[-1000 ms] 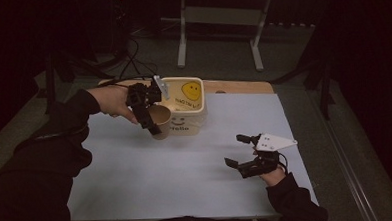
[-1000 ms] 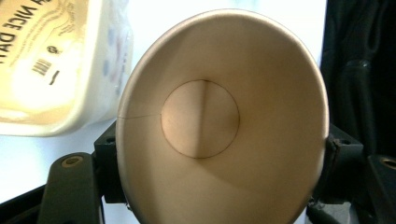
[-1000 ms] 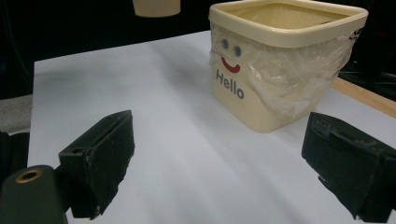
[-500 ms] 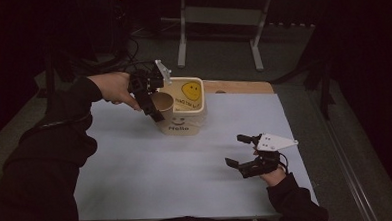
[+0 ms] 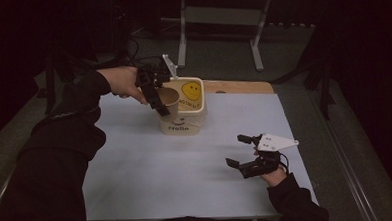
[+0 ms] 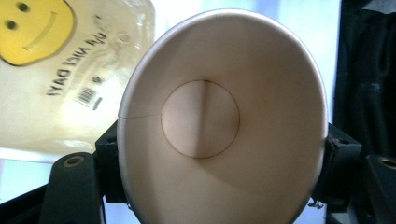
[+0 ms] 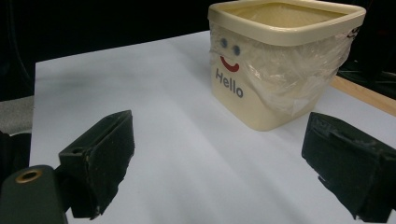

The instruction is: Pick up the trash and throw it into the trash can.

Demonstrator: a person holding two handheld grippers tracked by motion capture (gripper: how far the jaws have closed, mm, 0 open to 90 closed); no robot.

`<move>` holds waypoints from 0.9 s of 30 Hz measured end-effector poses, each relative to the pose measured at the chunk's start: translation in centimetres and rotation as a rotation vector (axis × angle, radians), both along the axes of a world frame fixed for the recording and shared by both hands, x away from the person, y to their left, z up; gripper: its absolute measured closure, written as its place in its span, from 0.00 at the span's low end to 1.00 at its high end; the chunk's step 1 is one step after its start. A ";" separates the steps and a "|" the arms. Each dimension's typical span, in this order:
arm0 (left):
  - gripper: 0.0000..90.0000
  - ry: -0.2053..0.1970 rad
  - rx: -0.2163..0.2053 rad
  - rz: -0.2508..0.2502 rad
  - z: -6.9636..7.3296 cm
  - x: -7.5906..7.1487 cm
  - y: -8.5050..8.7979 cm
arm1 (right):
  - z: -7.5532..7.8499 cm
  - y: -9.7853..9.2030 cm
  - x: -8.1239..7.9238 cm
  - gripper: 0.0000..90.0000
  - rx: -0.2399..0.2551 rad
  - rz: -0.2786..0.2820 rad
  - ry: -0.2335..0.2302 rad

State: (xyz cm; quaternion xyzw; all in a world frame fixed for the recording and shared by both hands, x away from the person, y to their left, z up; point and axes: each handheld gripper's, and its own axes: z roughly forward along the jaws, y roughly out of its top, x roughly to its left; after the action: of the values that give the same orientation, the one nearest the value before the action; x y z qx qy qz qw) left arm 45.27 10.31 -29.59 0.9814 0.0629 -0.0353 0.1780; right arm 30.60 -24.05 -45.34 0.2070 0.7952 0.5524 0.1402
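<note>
The left claw (image 5: pixel 158 99) is gripping a paper cup (image 5: pixel 168 100), tilting it at the rim of the cream bin (image 5: pixel 183 127) near the bench's (image 5: pixel 152 177) far edge. The right claw (image 5: pixel 242 153) is hovering wide and empty near the bench's right edge.

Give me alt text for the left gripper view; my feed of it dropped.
The left tool is shut on a brown paper cup, whose open mouth and empty white inside face the camera. Behind it at upper left is a clear plastic bag with a yellow smiley face lining a cream bin.
</note>
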 end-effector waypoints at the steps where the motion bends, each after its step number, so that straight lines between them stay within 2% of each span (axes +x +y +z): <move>1: 0.31 -0.002 -0.002 -0.001 0.1 0.1 0.0 | 0.0 0.0 0.0 0.10 0.000 -0.002 -0.001; 17: 0.31 -0.030 -0.022 -0.028 1.0 2.3 -0.9 | -0.1 -0.1 0.1 0.10 0.004 -0.001 0.009; 27: 0.32 -0.036 -0.010 -0.028 1.3 3.6 -1.3 | -0.1 -0.1 0.2 0.10 0.007 0.000 0.012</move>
State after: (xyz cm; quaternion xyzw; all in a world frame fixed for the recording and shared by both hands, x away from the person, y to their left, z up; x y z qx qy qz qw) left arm 48.84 9.02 -28.26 0.9817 0.0460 -0.0206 0.1835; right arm 30.76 -24.19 -45.46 0.2108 0.7941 0.5540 0.1346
